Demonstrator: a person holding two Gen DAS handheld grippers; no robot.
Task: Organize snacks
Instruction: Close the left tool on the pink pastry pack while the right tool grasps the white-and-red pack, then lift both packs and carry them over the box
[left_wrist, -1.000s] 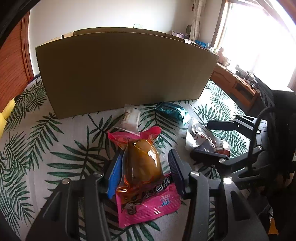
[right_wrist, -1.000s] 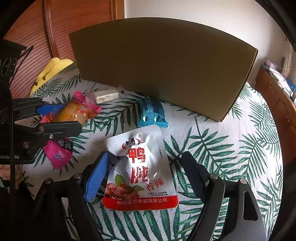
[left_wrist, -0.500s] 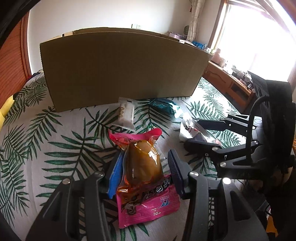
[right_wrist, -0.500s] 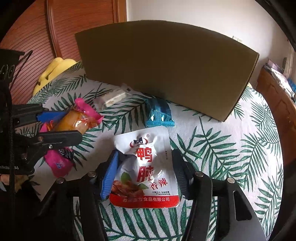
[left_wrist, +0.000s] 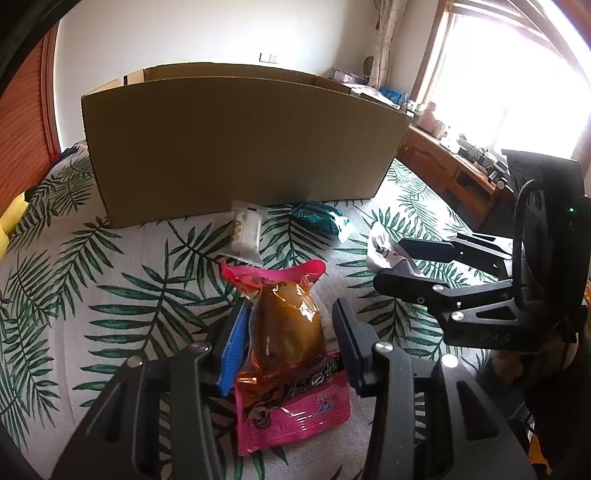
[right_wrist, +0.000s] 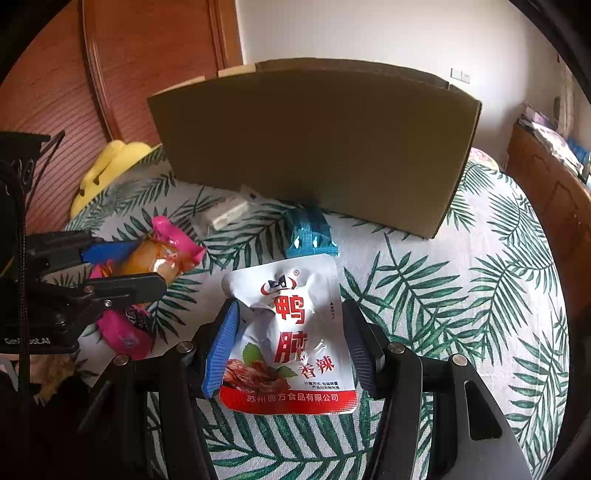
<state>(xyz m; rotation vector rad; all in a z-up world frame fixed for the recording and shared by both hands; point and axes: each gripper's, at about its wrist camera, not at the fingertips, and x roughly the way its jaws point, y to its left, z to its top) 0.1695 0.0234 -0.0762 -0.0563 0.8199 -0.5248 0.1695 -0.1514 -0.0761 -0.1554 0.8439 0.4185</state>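
- Since the earlier frames, the right hand-held gripper (right_wrist: 291, 347) has narrowed from wide apart to pressing both flanks of the white duck-snack pouch (right_wrist: 291, 332); the cardboard box (left_wrist: 240, 147) now sits lower in both views, its open top showing.
- White duck-snack pouch: clamped between the blue-padded finger and the dark finger, red bottom edge nearest the camera, crumpled top corner toward the box.
- Pink snack packet (left_wrist: 288, 354): clamped by the left hand-held gripper (left_wrist: 290, 343), whose fingers bear on the sides of the amber bulge; pink top edge points at the box.
- Blue wrapper (right_wrist: 310, 236): lying on the leaf-print bedspread (right_wrist: 461, 295), just beyond the pouch's top edge, near the box's base.
- Clear packet of white pieces (left_wrist: 245, 230): lying at the foot of the box wall, left of the blue wrapper.
- Open bedspread extends right of the pouch to the bed's edge; the box wall stands across the far side.
- Wooden desk (left_wrist: 454, 173): beyond the box's right corner.
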